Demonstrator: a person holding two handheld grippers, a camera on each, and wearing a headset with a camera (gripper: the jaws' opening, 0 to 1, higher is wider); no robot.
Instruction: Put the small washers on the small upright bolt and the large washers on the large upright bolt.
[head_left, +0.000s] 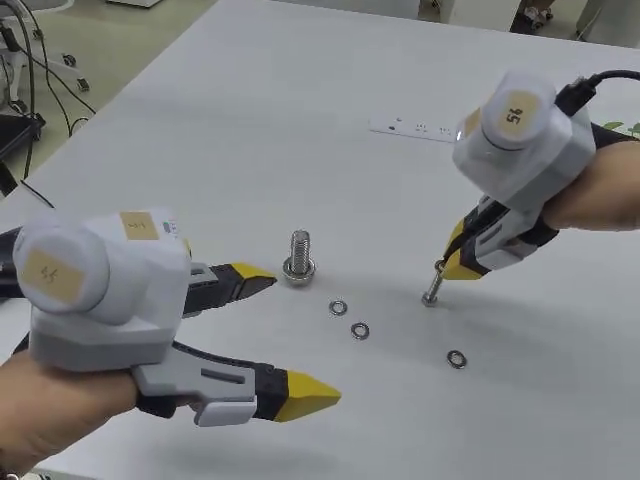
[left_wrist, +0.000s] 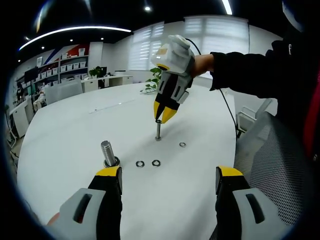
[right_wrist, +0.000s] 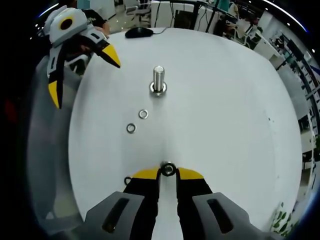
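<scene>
**A:** Head view — what's the state?
**B:** The right gripper has its jaws pinched together on the top of the small bolt, and the bolt leans slightly. The left gripper has its jaws wide apart and holds nothing, near the large bolt. Three washers lie loose on the table, roughly between the bolts.

**A:** Left gripper view?
**B:** Own tips are spread, with the large bolt just ahead of one tip. The right gripper comes down on the small bolt from above. Two washers lie side by side and the third is off beyond the small bolt. I can't rank them by size from here.

**A:** Right gripper view?
**B:** There's a round end between my closed tips. I can't tell if a washer is pinched there or only the bolt top. A washer edge peeks out beside one jaw.

**A:** How do you finish the step?
**B:** My read is to square the bolt upright first with no sideways pull, since it looks easy to topple. Then I open slowly and lift straight off along its axis. For the next washer I'd compare sizes before picking — they lie flat, so I'd grip at the rim.
</scene>
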